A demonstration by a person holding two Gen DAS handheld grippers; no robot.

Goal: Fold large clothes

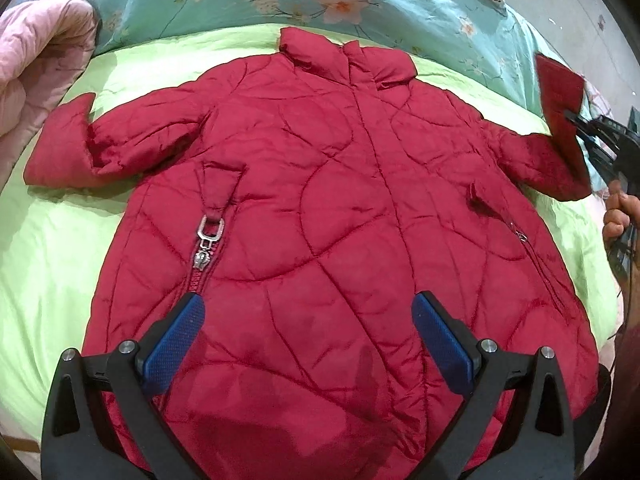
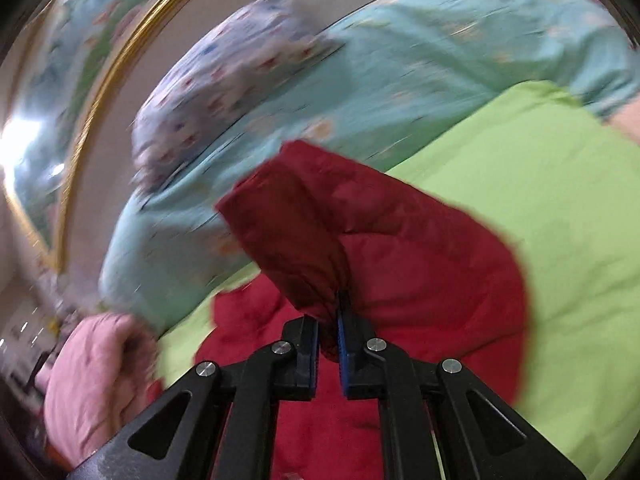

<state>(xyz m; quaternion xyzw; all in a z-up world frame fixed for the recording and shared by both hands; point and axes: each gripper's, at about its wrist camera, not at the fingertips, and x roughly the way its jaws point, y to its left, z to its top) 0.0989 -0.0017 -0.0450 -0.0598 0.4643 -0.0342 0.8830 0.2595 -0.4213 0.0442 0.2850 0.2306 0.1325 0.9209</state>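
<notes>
Quilted red coat (image 1: 320, 208) (puffy) — cuff (image 2: 288, 232) pinched by right hand-held gripper (image 2: 328, 332).

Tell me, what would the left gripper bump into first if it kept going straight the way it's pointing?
Most likely the red coat. The left gripper hangs open above its lower front, pointing down at the quilted fabric, with nothing between. How far off the coat is, the picture doesn't show.

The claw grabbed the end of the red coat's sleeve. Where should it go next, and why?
Probably across, laying the sleeve over the red coat chest. The right gripper is shut on the cuff and has it lifted off the green sheet, while the coat lies flat and spread; the left gripper hangs open above the hem.
</notes>
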